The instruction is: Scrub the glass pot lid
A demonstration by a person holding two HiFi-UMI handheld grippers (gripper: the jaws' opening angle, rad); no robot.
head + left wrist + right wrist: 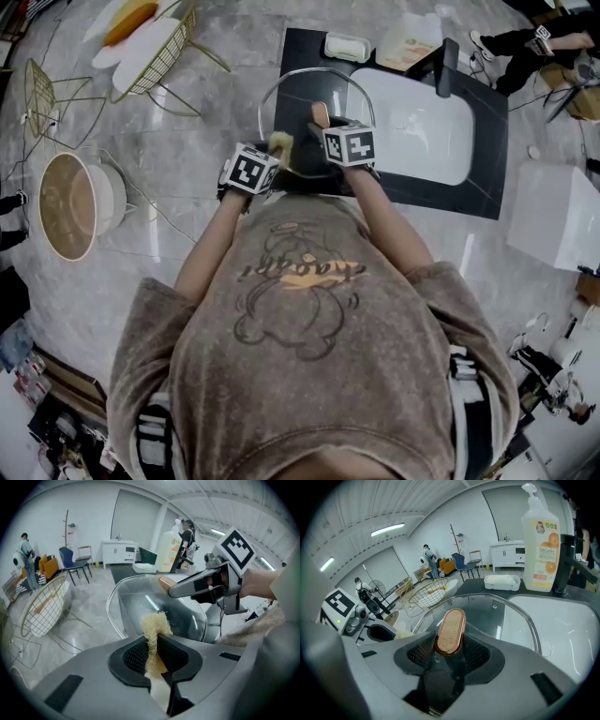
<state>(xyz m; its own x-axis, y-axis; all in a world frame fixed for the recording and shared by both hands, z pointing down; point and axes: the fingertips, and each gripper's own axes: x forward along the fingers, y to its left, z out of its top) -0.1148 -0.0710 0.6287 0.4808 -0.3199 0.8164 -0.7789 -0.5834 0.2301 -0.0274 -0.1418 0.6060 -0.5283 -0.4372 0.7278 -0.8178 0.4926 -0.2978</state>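
Observation:
The glass pot lid point(281, 86) is held tilted over the black counter point(487, 187), left of the white sink point(427, 136). My right gripper point(322, 127) is shut on the lid's wooden knob point(451, 631), which fills the gap between its jaws point(449, 651). The lid's glass point(506, 616) spreads out beyond that knob. My left gripper point(275, 157) is shut on a pale loofah scrubber point(153, 637), and the scrubber's frayed tip point(279, 142) sits by the lid's near left edge point(140, 604). I cannot tell whether the scrubber touches the glass.
A soap bottle point(540, 550), a white soap dish point(501, 581) and a black faucet point(568, 562) stand along the sink's far side. On the floor to the left are a wire chair point(155, 52) and a round basin point(70, 204). A white box point(558, 217) sits to the right.

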